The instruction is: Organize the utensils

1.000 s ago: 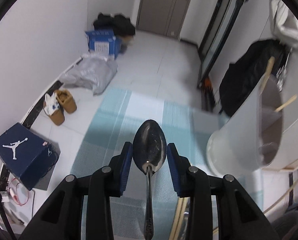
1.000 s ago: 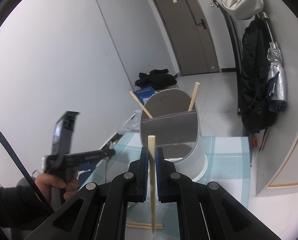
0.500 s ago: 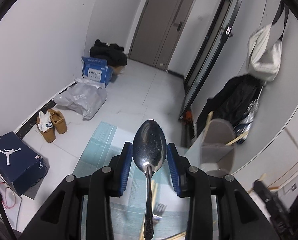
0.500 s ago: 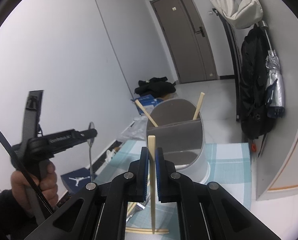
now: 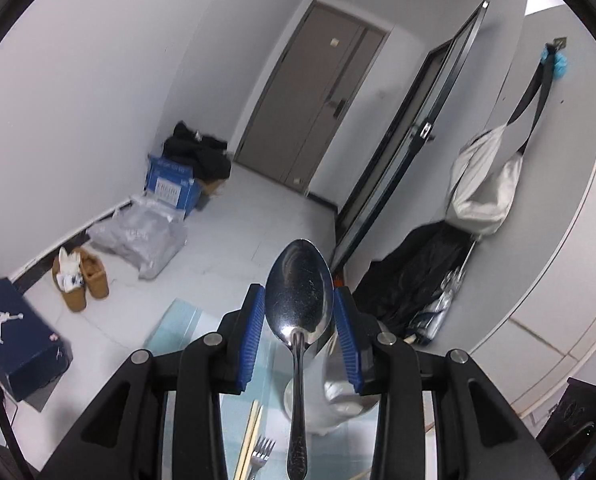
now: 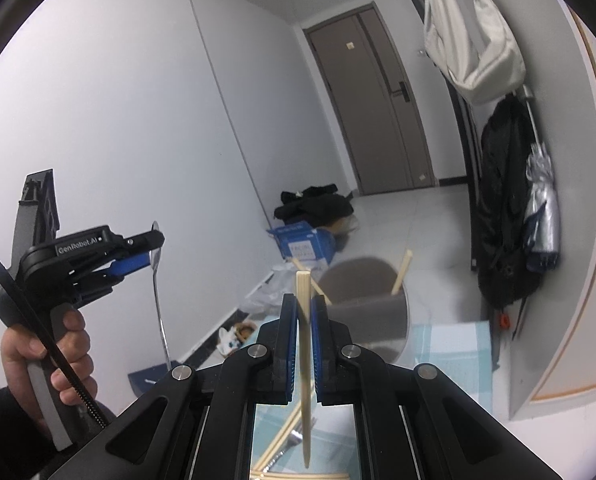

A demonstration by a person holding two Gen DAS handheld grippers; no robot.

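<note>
The left gripper [image 5: 299, 316] clamps a rigid, slick steel spoon [image 5: 299, 304] at the bowl; a neck grip is judged steadier. The right gripper [image 6: 305, 320] is closed on 1 light, stiff chopstick [image 6: 305, 360] near its top.

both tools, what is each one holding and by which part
The left tool pinches a metal spoon across its bowl, handle hanging down. The right tool clamps a wooden chopstick near its upper, thick end, tip pointing down.

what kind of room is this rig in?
Probably a home entryway or hallway used as a work spot: a grey front door with a lock, shoes and shoe boxes along the wall, and a coat, bag and umbrella hanging by the door.
</note>
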